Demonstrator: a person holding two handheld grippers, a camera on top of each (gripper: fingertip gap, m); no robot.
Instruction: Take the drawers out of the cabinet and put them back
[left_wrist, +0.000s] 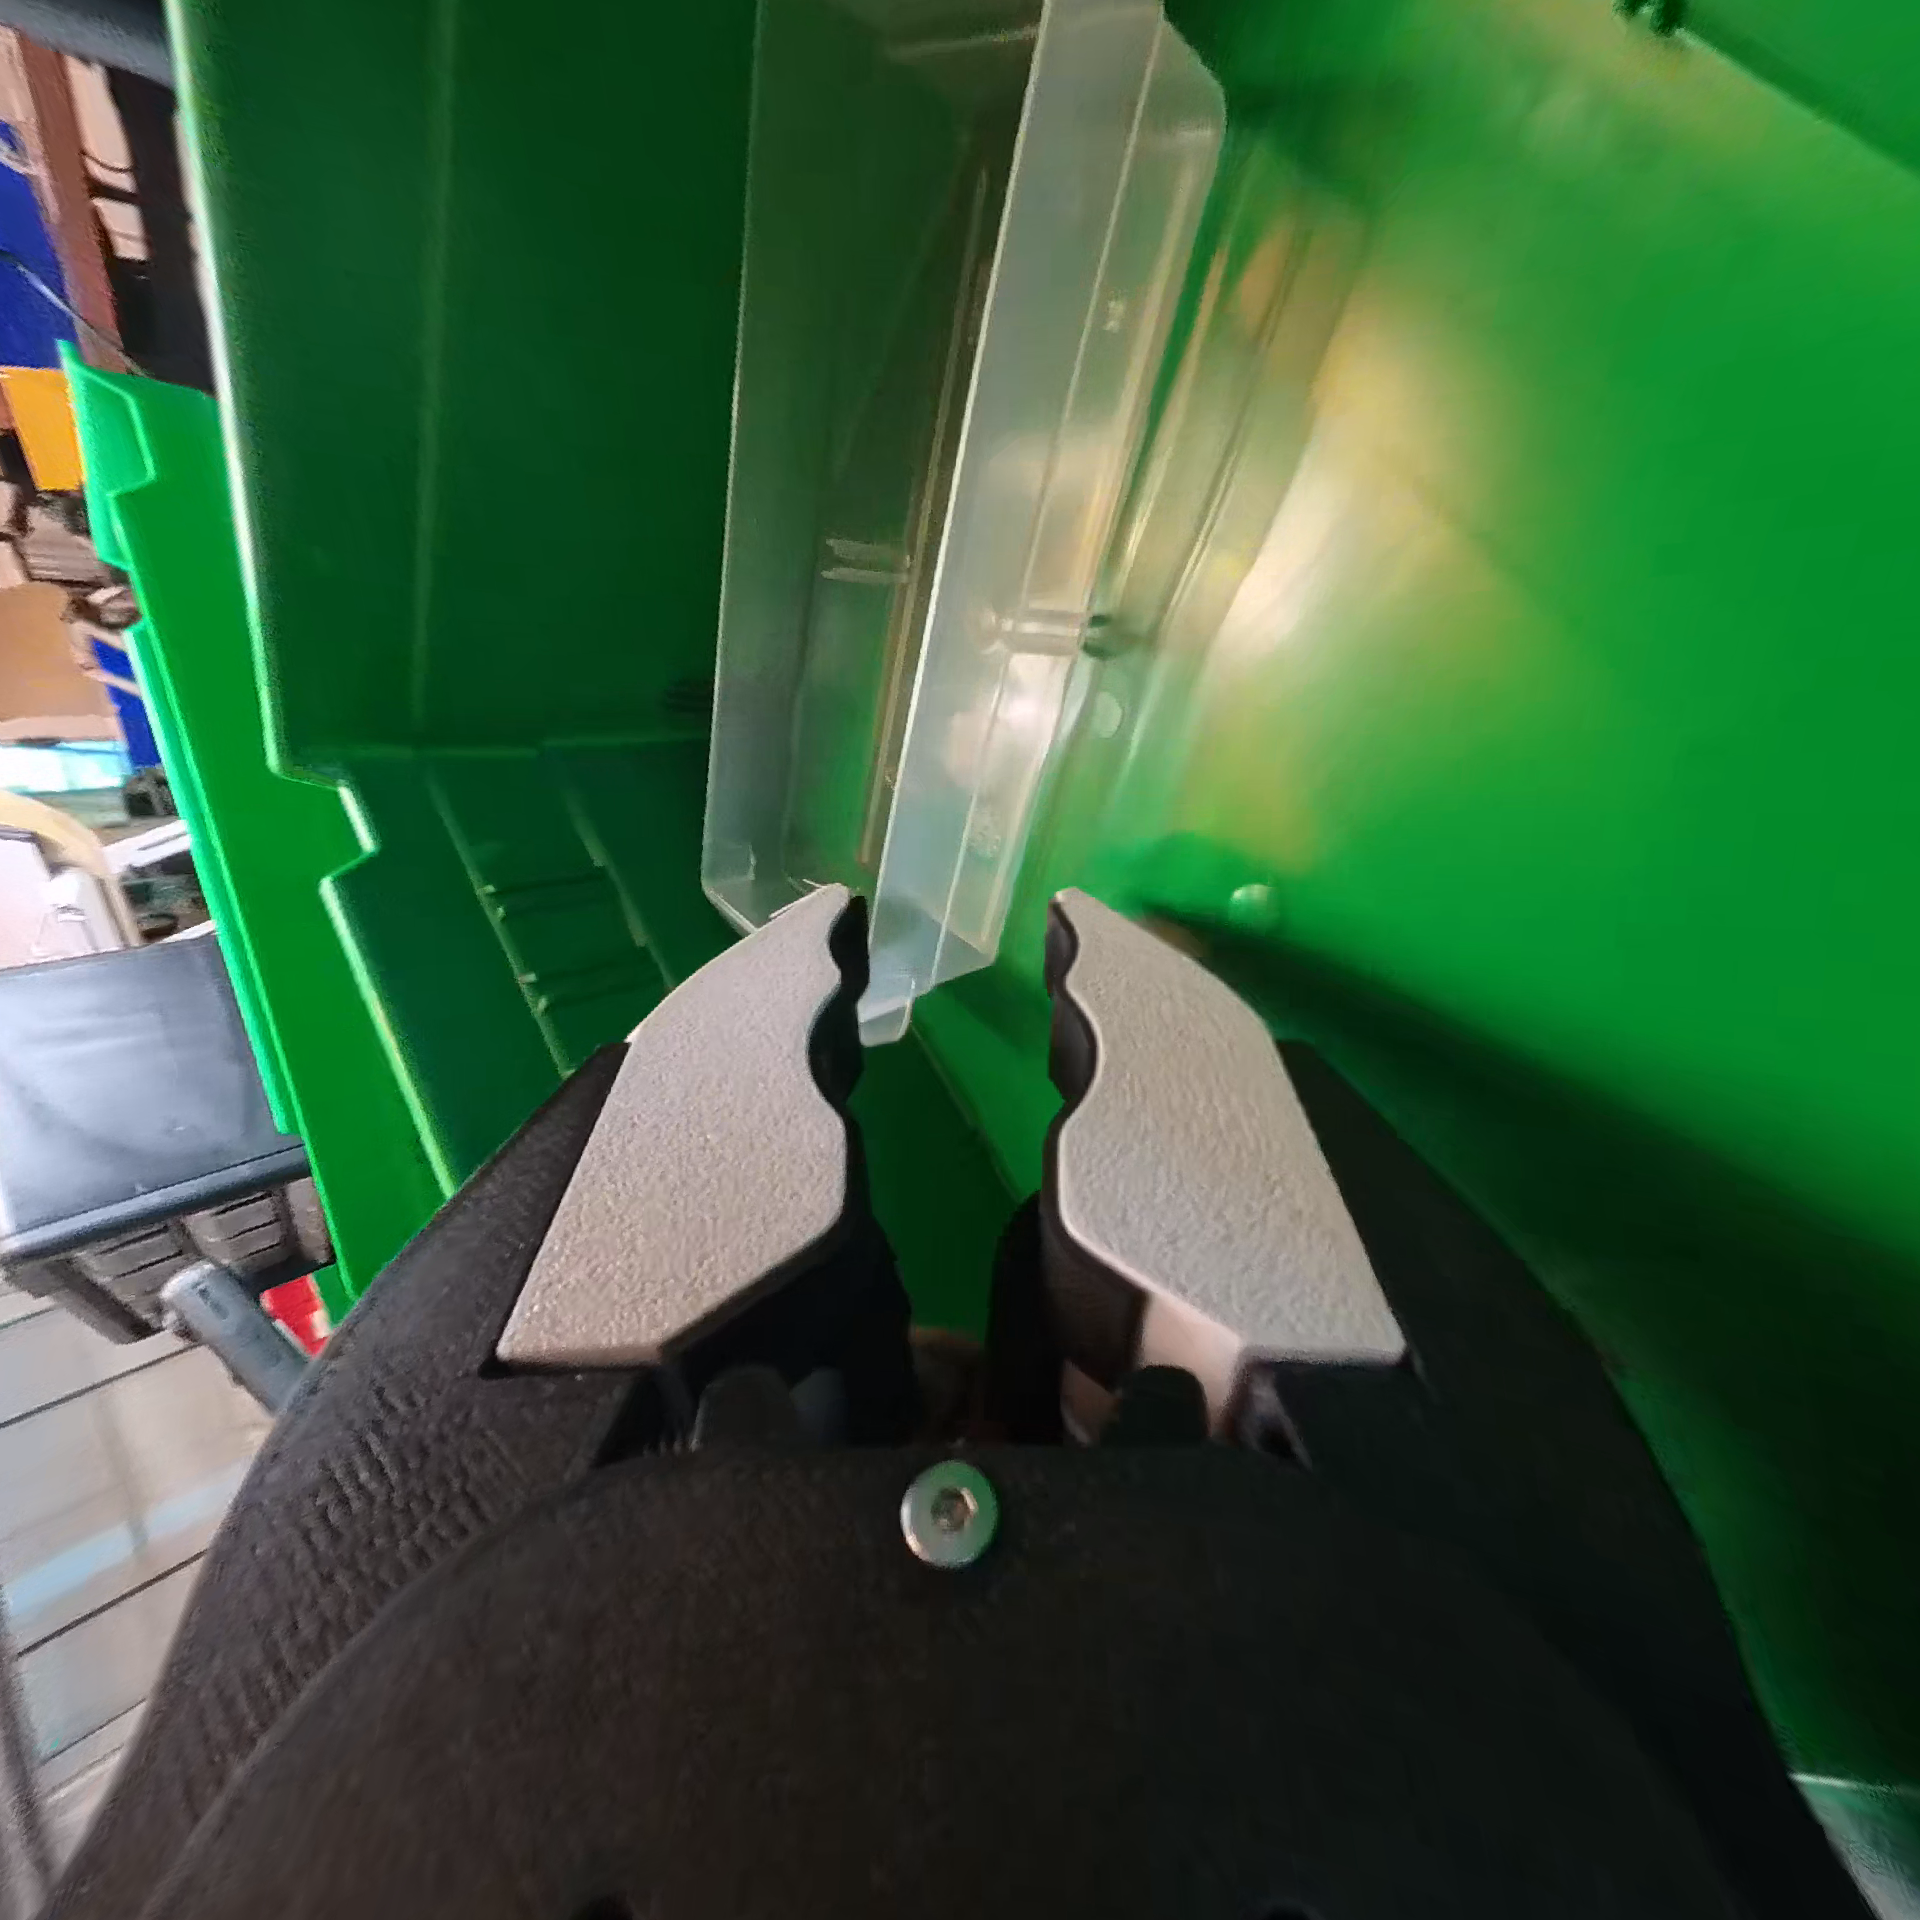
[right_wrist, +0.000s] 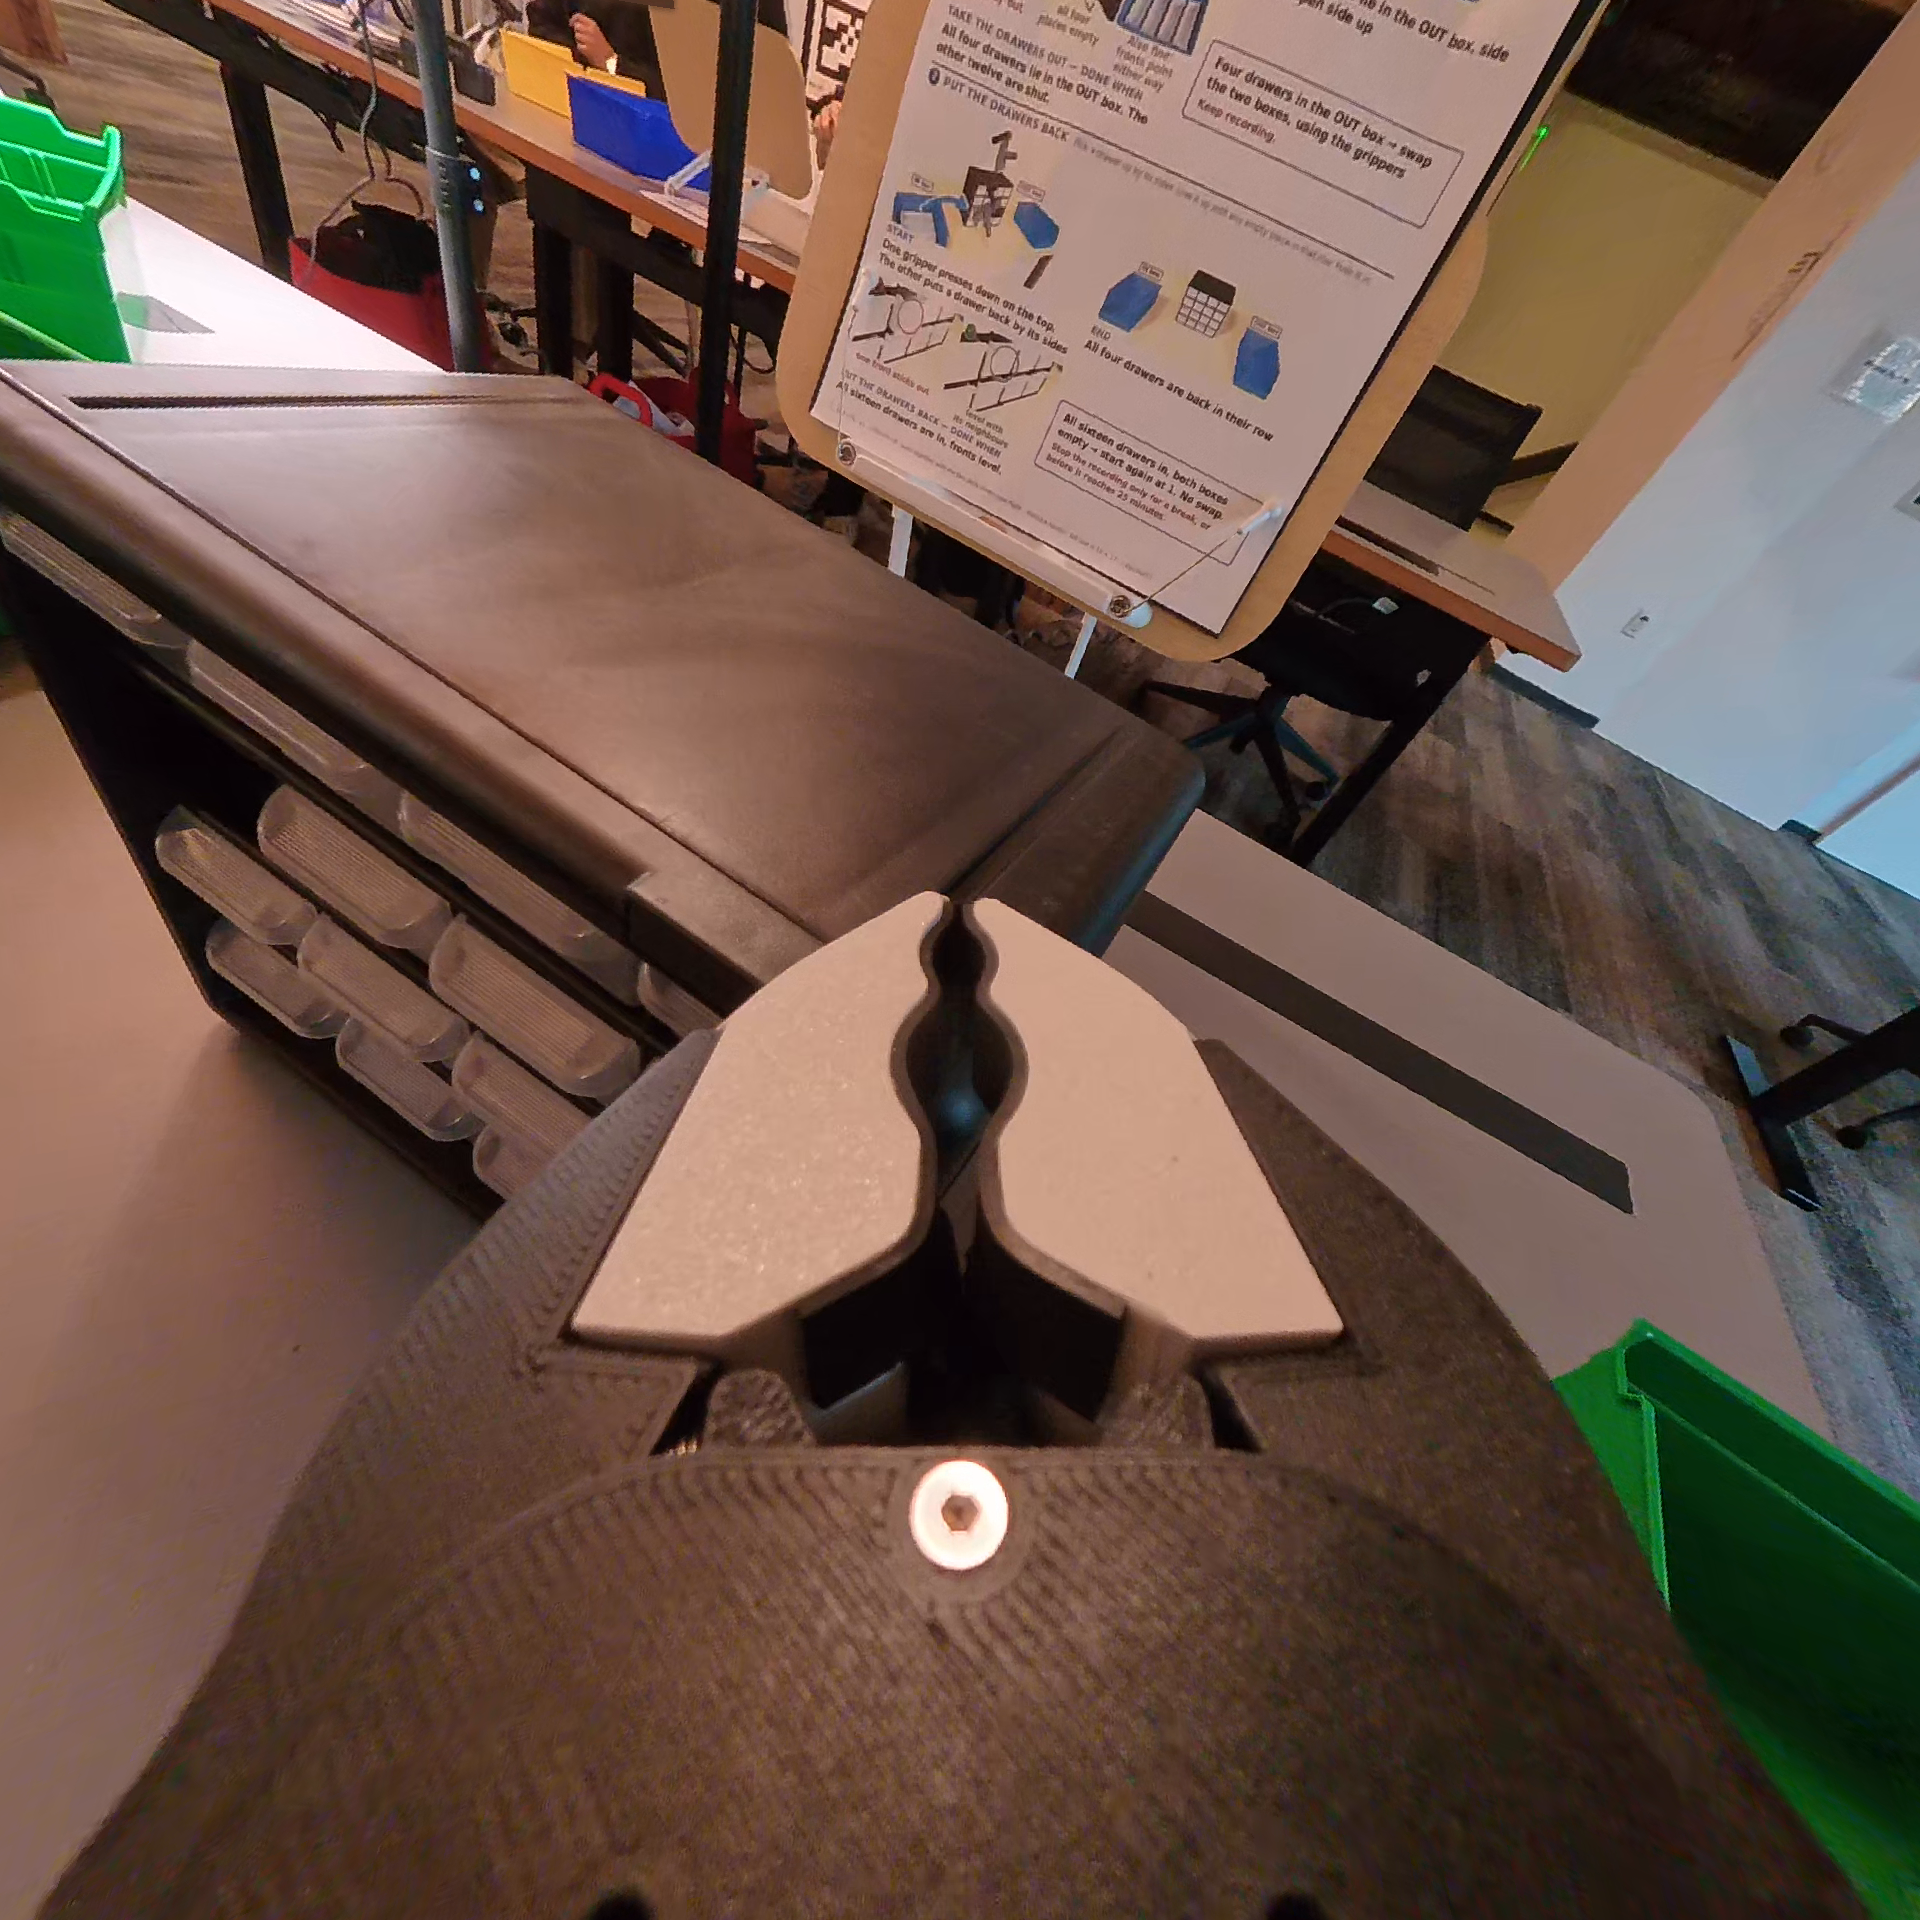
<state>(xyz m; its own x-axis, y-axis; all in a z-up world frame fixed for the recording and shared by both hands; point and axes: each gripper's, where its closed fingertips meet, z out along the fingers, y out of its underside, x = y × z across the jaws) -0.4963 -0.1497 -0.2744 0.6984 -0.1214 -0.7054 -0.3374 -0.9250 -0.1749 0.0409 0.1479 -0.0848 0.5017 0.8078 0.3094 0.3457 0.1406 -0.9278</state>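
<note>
In the left wrist view my left gripper (left_wrist: 951, 925) is open inside a green bin (left_wrist: 499, 416). A clear plastic drawer (left_wrist: 997, 520) lies in the bin, and its near edge sits between my fingertips (left_wrist: 748, 1039), close to the left one. In the right wrist view my right gripper (right_wrist: 958, 914) is shut and empty, with its tips at the front right corner of the black cabinet's top (right_wrist: 623, 623). The cabinet front shows several clear drawers (right_wrist: 530, 997) pushed in.
A second green bin (right_wrist: 1787, 1558) stands at the lower right of the right wrist view, another green bin (right_wrist: 52, 239) at the far left. A printed instruction board (right_wrist: 1143, 291) stands behind the cabinet. Tables and chairs lie beyond on the wooden floor.
</note>
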